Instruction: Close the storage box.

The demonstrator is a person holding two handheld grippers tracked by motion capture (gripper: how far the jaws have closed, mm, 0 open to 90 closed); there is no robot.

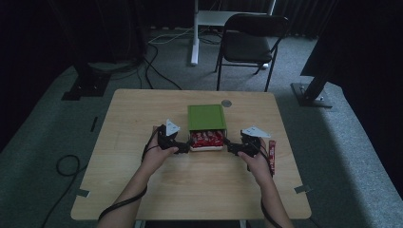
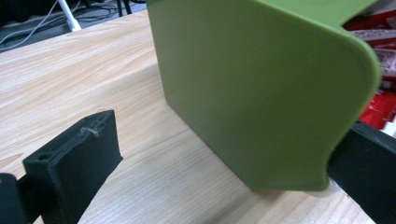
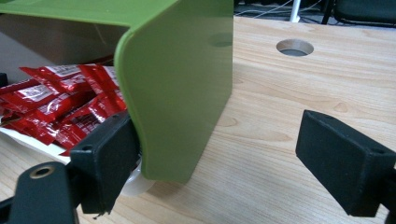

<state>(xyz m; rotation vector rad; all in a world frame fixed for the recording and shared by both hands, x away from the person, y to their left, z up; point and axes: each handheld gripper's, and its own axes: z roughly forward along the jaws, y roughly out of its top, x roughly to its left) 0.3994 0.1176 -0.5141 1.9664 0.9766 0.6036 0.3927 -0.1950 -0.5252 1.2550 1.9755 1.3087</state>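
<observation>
The green box sits mid-desk with its open, sachet-filled mouth facing near, squarely between the left tongs and right tongs, each spread wide astride a front corner wall, neither clamped.

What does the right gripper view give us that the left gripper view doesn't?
Right gripper view: the round hole in the tabletop, the drawer's white front edge under the green shell, and a clear pile of red packets inside it; the right gripper is open, with one jaw against the shell's front corner and the other out over bare wood.
Left gripper view: the green box as one broad side wall, with cables on the floor beyond the table edge.
Both: the green box, the wooden table, open black jaws, some red packets.
</observation>
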